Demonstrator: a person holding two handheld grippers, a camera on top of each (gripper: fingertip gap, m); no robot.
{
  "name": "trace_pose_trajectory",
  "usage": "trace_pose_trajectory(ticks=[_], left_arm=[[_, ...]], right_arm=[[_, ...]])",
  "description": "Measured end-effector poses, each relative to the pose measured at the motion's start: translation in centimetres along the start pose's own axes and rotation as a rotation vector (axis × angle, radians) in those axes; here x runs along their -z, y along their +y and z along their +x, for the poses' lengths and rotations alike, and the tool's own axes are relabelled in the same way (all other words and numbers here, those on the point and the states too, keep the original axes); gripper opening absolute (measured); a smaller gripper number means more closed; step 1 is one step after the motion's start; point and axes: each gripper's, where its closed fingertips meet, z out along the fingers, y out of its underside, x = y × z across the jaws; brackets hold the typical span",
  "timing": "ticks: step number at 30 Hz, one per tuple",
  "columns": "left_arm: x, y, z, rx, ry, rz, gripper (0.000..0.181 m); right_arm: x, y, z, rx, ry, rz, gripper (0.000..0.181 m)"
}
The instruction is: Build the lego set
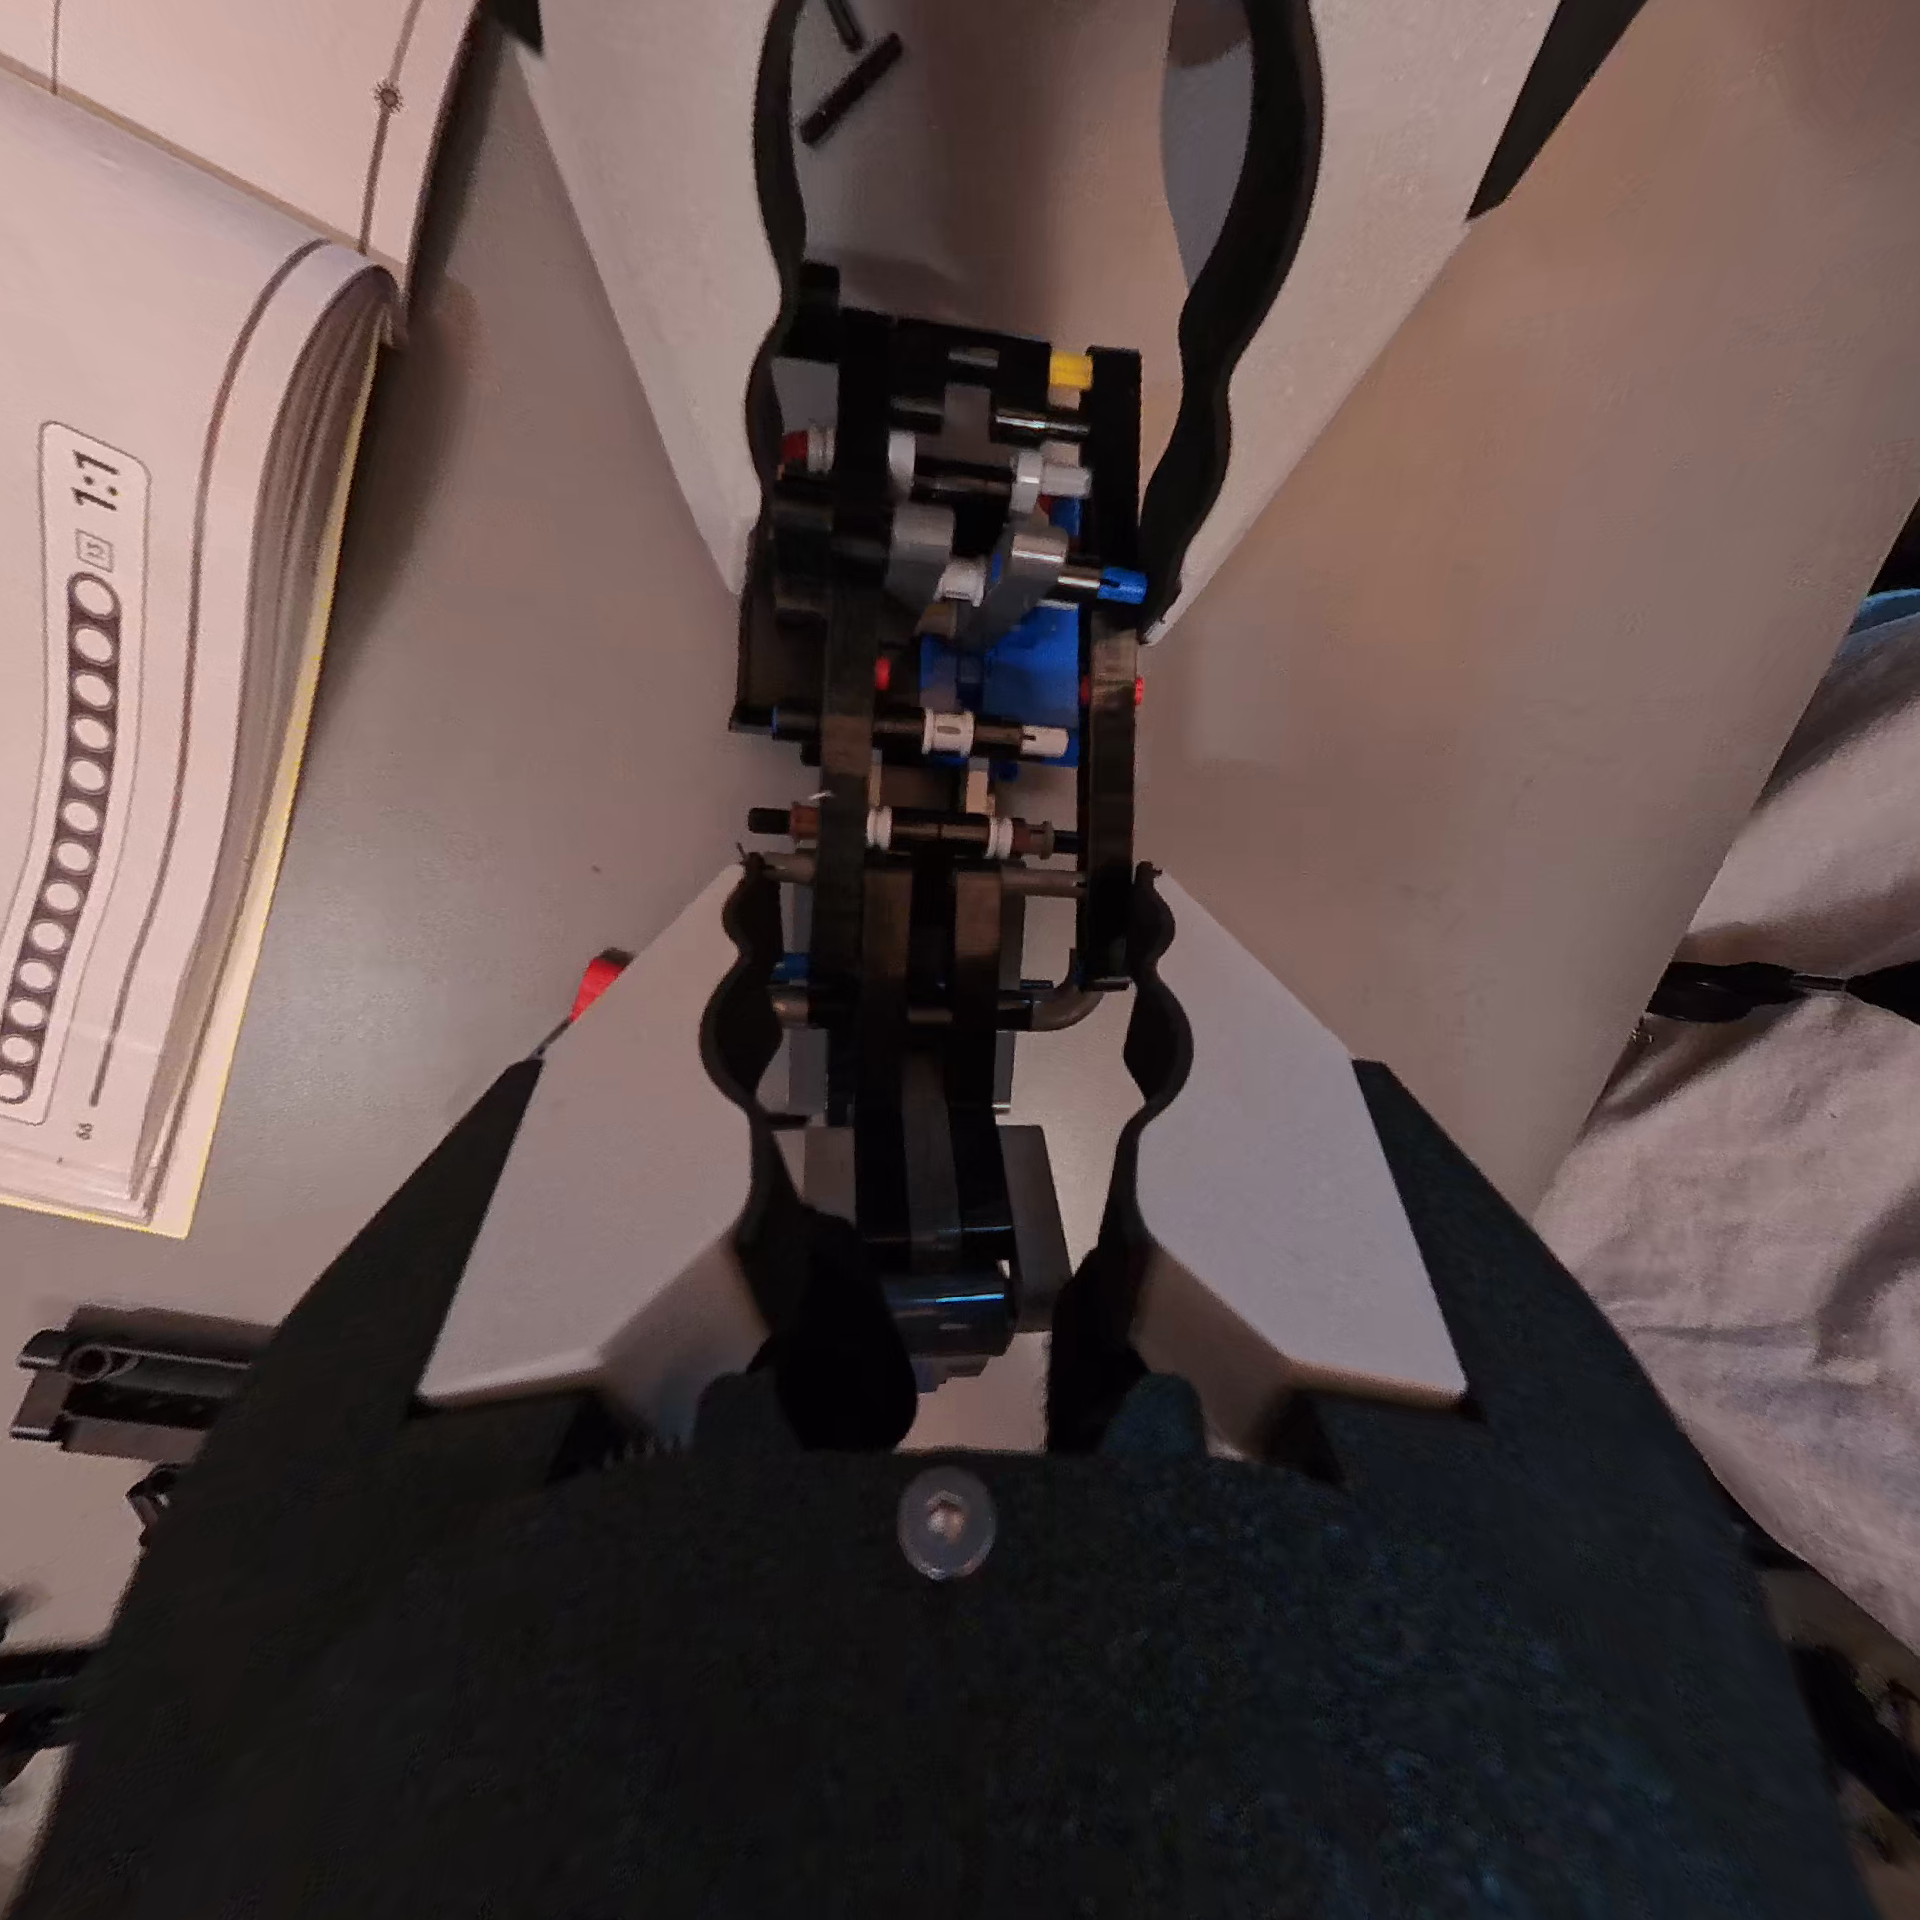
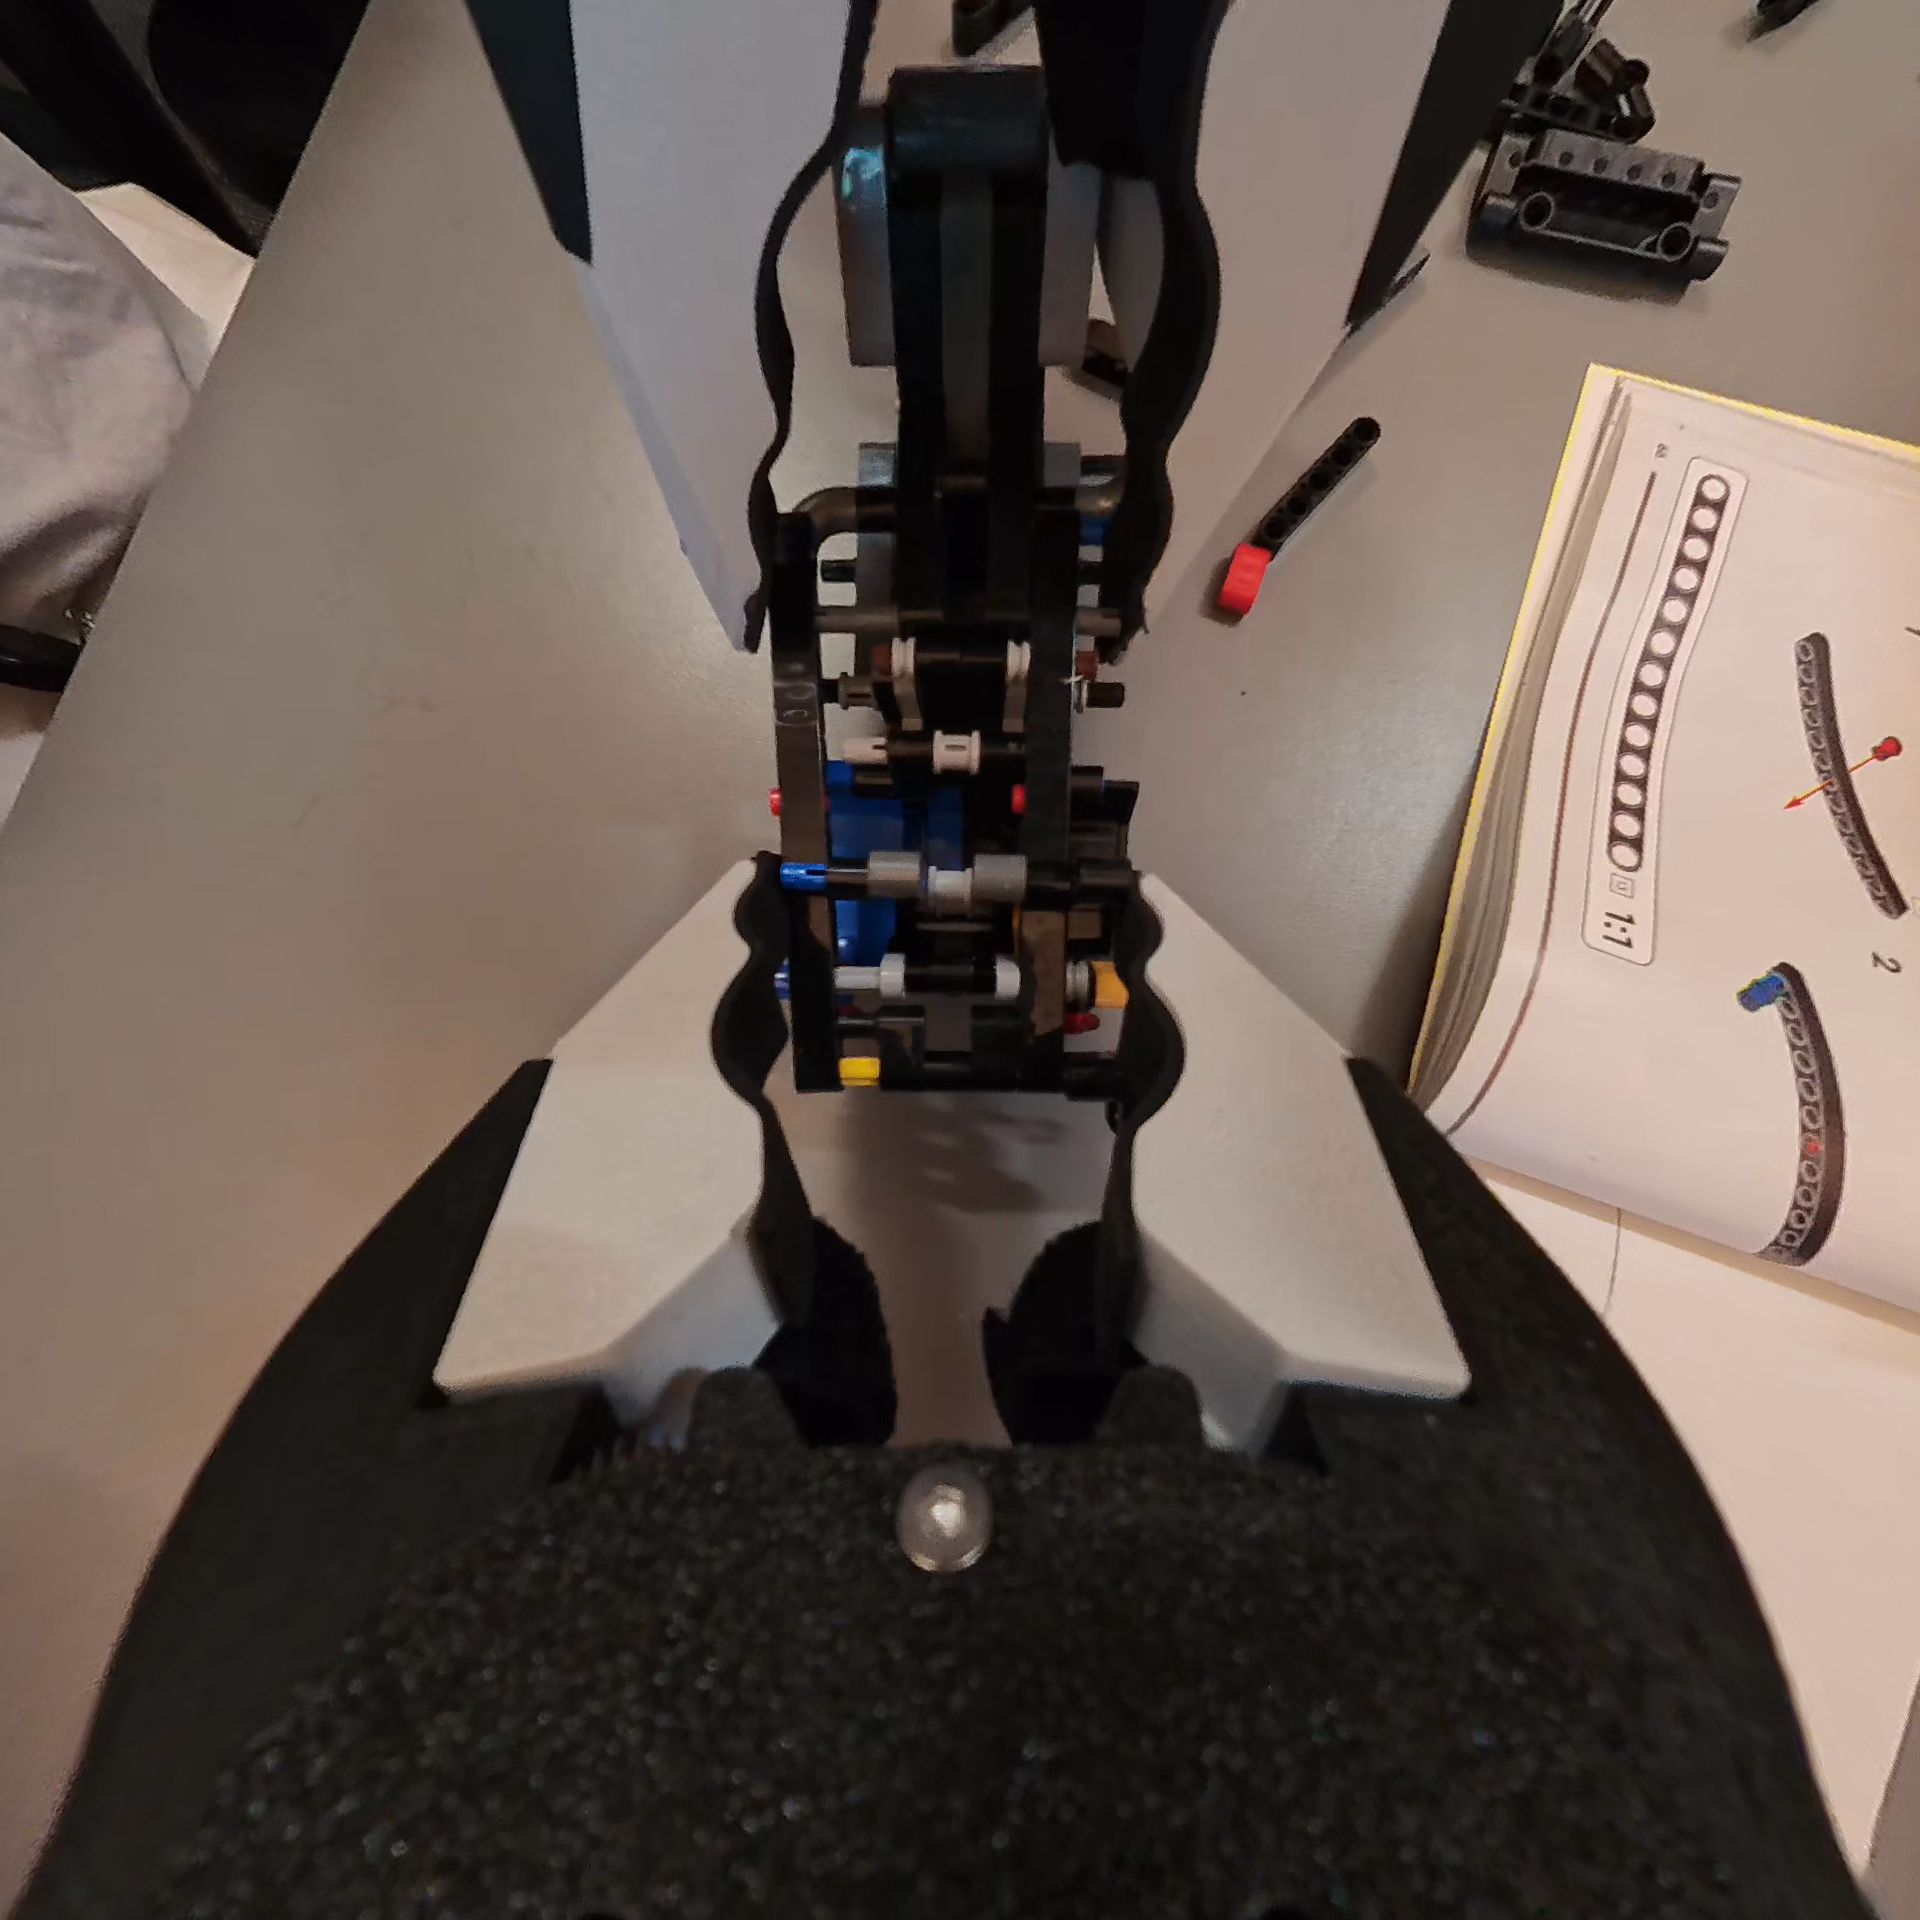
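While both claws face each other head-on, the long black lego assembly of studless beams and cross axles hangs between them above the pale grey worktop. It is narrow and dense: two dark side beams run its length, thin black axles cross them with white and grey bushes, a blue block sits in the middle, and small red and yellow pin ends show at the edges.

The left claw has its wavy black rubber pads pressed against the sides of the assembly's near end, clamped on it. The right claw does the same at the opposite end, its rippled pads tight on the black frame by the yellow pin. Each claw's white wedge-shaped fingers taper forward from a rough, black, grainy body with a shiny screw head in the centre.

On the worktop beside them lies a loose slim black beam with a row of holes, a small red bush just beside its end. Farther off sits a chunky black block of joined parts. An open white instruction booklet with a yellow edge lies flat, pages curved at the spine. Crumpled grey fabric shows at the edge.
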Motion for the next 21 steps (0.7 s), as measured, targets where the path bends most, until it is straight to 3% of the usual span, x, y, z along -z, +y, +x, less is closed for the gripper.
trace_pose_trajectory(ticks=[2, 4, 6, 9, 12, 17, 21], left_arm=[[0.0, -0.1, 0.0, 0.001, -0.005, 0.022, 0.065], [0.0, -0.1, 0.0, 0.007, -0.002, 0.029, 0.065], [0.0, -0.2, 0.0, 0.006, -0.005, 0.032, 0.065], [-0.1, -0.4, -0.1, 0.008, -0.001, 0.045, 0.065], [-0.1, -0.6, -0.1, 0.017, 0.007, 0.061, 0.065], [0.0, -0.8, 0.1, 0.047, 0.038, 0.105, 0.066], [3.7, -1.3, 0.3, 0.074, 0.156, 0.275, 0.069]], right_arm=[[0.1, 0.0, 0.1, 0.006, 0.018, 0.006, 0.064], [0.3, -0.2, 0.2, 0.023, 0.048, -0.006, 0.082], [1.2, -1.0, -0.2, 0.042, 0.068, -0.007, 0.089], [1.2, -3.3, -0.9, 0.059, 0.094, 0.064, 0.081], [-0.6, -3.0, -0.1, 0.098, 0.157, 0.013, 0.078], [-1.8, -2.7, 0.0, 0.123, 0.168, -0.006, 0.060], [-1.7, -2.4, -0.1, 0.108, 0.149, -0.029, 0.058]])
